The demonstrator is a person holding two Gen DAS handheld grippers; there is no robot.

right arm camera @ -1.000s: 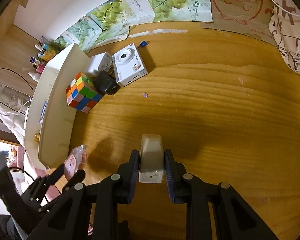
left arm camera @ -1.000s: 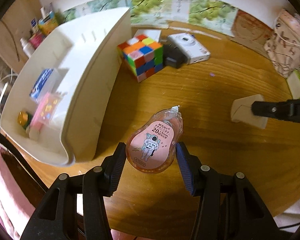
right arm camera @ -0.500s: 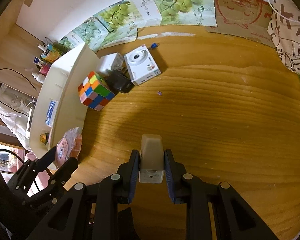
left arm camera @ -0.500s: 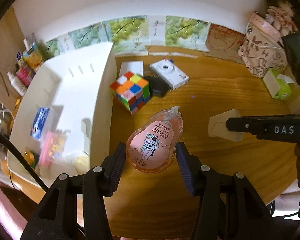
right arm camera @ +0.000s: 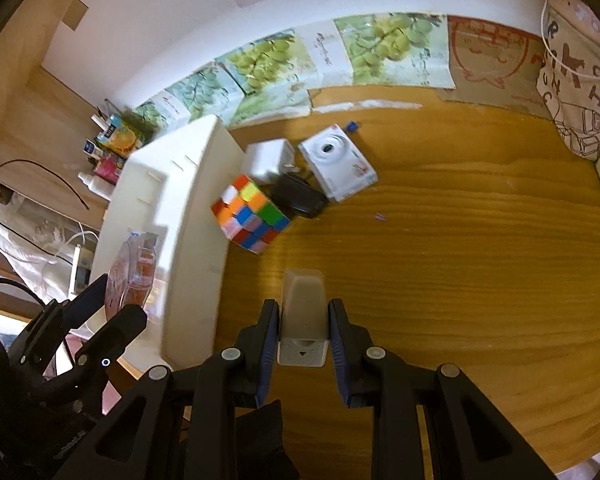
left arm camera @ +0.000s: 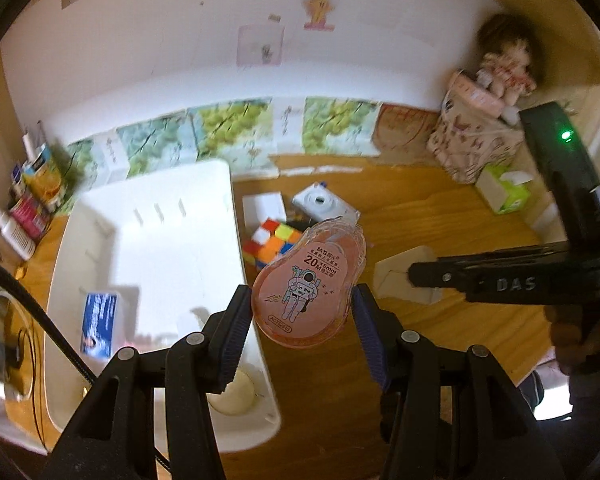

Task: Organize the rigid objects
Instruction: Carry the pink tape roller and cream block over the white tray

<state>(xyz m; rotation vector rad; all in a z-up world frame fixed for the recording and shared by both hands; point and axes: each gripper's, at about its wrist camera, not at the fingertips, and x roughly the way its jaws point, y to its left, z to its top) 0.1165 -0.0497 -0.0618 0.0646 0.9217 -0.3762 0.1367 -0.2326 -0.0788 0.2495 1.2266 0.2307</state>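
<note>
Left tool (left arm camera: 302,312) around pink correction tape (left arm camera: 306,286), beside white bin (left arm camera: 148,248).

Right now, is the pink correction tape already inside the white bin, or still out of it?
Still out. The left gripper holds the pink correction tape in the air beside the white bin, above its edge.

A home desk; doll (left arm camera: 506,70), tissue box (left arm camera: 504,192), grape posters (right arm camera: 268,62) along the wall.

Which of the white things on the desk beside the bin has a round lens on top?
The white camera, farthest from the bin; the white charger block beside it is plain-faced.
</note>
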